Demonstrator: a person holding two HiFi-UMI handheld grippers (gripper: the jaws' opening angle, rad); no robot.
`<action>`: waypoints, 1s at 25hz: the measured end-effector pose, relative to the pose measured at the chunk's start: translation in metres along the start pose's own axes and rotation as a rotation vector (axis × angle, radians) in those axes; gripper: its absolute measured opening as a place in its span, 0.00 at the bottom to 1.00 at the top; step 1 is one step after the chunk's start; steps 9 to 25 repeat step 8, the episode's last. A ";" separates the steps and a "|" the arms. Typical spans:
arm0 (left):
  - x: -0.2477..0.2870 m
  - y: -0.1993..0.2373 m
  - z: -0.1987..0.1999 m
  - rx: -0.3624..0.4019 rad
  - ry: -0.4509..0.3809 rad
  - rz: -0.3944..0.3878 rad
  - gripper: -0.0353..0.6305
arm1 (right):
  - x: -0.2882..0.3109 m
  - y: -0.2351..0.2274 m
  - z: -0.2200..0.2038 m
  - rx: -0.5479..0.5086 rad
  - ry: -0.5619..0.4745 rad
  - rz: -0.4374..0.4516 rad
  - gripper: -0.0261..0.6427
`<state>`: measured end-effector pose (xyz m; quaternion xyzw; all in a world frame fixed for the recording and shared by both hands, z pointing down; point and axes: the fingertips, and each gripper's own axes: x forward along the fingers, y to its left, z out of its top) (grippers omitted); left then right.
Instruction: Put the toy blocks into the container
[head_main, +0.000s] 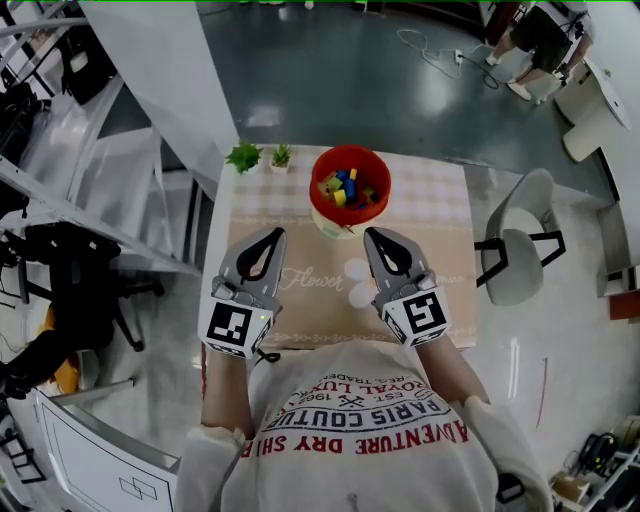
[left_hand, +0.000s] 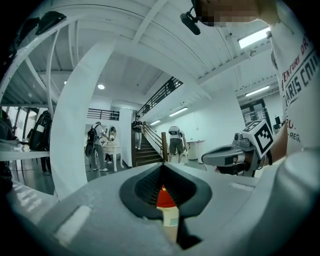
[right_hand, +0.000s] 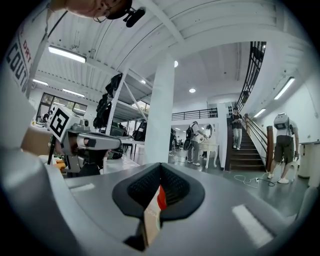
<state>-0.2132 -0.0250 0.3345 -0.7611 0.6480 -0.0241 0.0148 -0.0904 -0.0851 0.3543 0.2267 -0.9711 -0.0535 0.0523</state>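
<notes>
Toy blocks (head_main: 345, 188), yellow, blue and others, lay heaped inside the red container (head_main: 352, 153). The container stood near the far edge of the desk (head_main: 440, 215), about midway across it, on a beige mat (head_main: 310, 280) printed with the word "Flower". Two small green plants (head_main: 243, 157) stood at the desk's far left corner, just left of the container. No loose blocks showed on the mat.

The person held both tools level over the near half of the desk, pointing away from the body. The left hand-held gripper (head_main: 272, 234) had its jaws pressed together with nothing gripped. Its tip lay near the container, short of it and to the left. The right hand-held gripper (head_main: 371, 232) was likewise closed and empty, its tip just short of the container's near right side. In each gripper view the dark pads met at the front, and a sliver of the red container showed through the slot behind them. Each view also caught the other tool alongside with its marker cube (head_main: 236, 327).

A grey chair (head_main: 515, 250) stood on the floor right of the desk. The gripper views showed a hall with a staircase and people in the distance.
</notes>
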 end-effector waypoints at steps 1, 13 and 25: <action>0.000 0.001 -0.001 0.000 0.001 -0.001 0.06 | 0.001 0.001 -0.002 0.000 0.006 0.003 0.04; 0.004 0.005 -0.007 0.002 0.009 -0.006 0.06 | 0.008 0.004 -0.001 -0.029 0.025 0.024 0.04; 0.004 0.005 -0.007 0.002 0.009 -0.006 0.06 | 0.008 0.004 -0.001 -0.029 0.025 0.024 0.04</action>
